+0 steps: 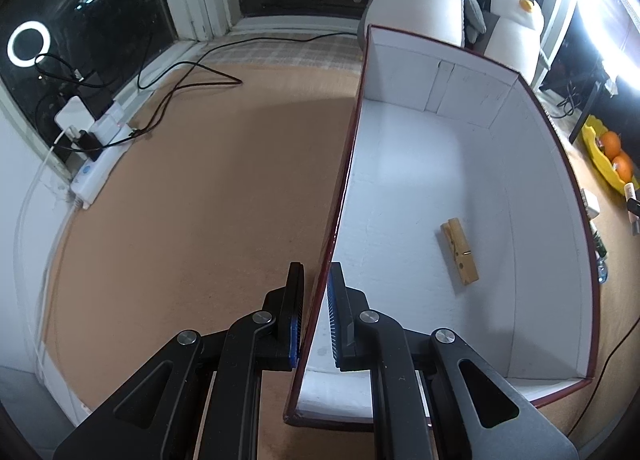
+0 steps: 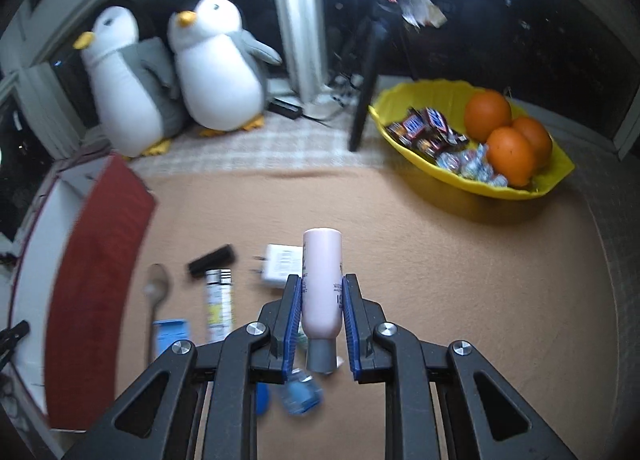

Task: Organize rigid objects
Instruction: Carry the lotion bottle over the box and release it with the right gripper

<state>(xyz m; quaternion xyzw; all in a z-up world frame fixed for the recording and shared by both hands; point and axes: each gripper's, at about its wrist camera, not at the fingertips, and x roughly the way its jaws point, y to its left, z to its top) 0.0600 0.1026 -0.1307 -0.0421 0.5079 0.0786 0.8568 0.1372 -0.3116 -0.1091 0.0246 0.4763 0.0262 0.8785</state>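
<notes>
My left gripper (image 1: 316, 300) is shut on the left wall of a red box with a white inside (image 1: 400, 164). A wooden clothespin (image 1: 459, 250) lies on the box floor. My right gripper (image 2: 322, 300) is shut on a pale pink bottle (image 2: 322, 280) with a grey cap, held above the tan mat. On the mat to its left lie a white charger (image 2: 280, 266), a black cap (image 2: 211, 259), a striped tube (image 2: 218, 308), a metal spoon (image 2: 155, 296), a blue box (image 2: 171, 334) and a small blue bottle (image 2: 302, 394). The red box (image 2: 100, 280) stands at the left in the right wrist view.
A yellow bowl (image 2: 516, 190) holds oranges (image 2: 510, 154) and candy at the right. Two plush penguins (image 2: 216, 68) stand at the back by the window. A power strip (image 1: 96, 164) with cables sits at the mat's left edge. A black stand leg (image 2: 366, 92) rises behind the mat.
</notes>
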